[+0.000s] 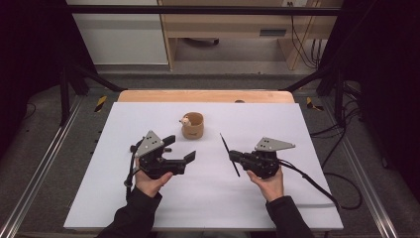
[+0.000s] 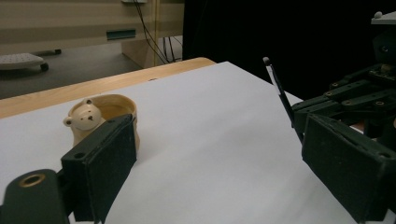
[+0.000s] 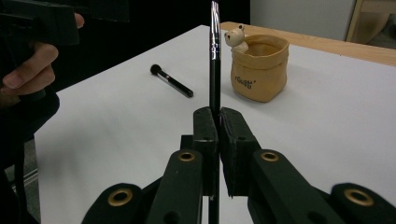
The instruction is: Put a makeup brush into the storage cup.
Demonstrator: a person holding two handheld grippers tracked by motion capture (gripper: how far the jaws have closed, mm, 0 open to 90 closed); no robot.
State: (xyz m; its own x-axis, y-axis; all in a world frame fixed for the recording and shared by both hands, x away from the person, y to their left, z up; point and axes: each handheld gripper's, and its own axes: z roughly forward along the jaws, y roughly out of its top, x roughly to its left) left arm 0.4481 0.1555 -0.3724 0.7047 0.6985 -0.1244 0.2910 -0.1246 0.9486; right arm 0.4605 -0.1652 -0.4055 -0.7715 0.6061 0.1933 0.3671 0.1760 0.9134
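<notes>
On the white table (image 1: 208,198), the right gripper (image 3: 215,122) pinches a thin brush (image 3: 214,56) upright between pressed jaws, probably to drop it into the bear cup (image 3: 259,70) just ahead, while the left gripper (image 1: 185,158) waits with jaws spread.

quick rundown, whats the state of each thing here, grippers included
left gripper: open, jaws wide apart, holding nothing
right gripper: shut on the thin black brush
thin black brush: clamped between the jaws, off the table
bear cup: upright on the table, open at the top, apart from both grippers
small black brush: lying flat on the table, untouched
</notes>
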